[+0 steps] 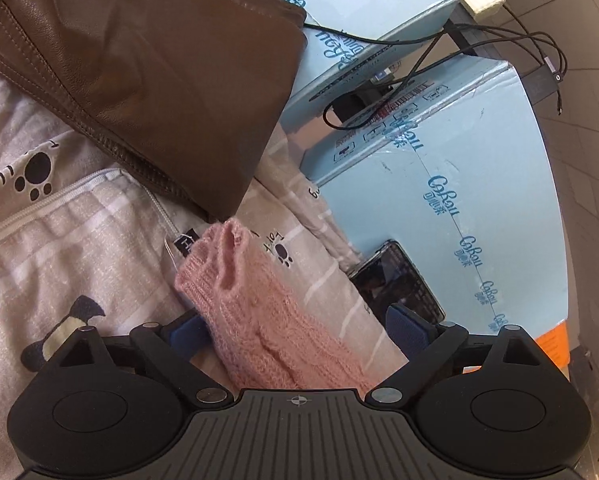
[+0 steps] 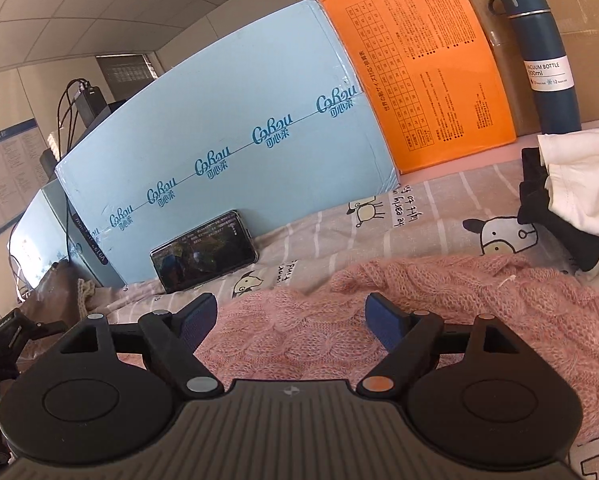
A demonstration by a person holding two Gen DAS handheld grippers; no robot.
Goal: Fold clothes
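A pink cable-knit sweater lies on a cartoon-print bedsheet [image 2: 379, 224]. In the left wrist view its sleeve [image 1: 255, 316] runs up between my open left gripper's [image 1: 297, 330] blue pads, cuff end pointing away; the left pad [image 1: 185, 330] touches the sleeve's edge. In the right wrist view the sweater's body [image 2: 459, 320] spreads under and beyond my open right gripper [image 2: 291, 320], which hovers just above the knit and holds nothing.
A brown leather jacket [image 1: 151, 68] lies beyond the sleeve. Light blue cartons [image 2: 227, 132] and an orange box [image 2: 423, 64] wall the bed's far side; a phone [image 2: 205, 250] leans there. A blue vacuum bottle [image 2: 543, 52] and white and black clothes [image 2: 571, 184] sit right.
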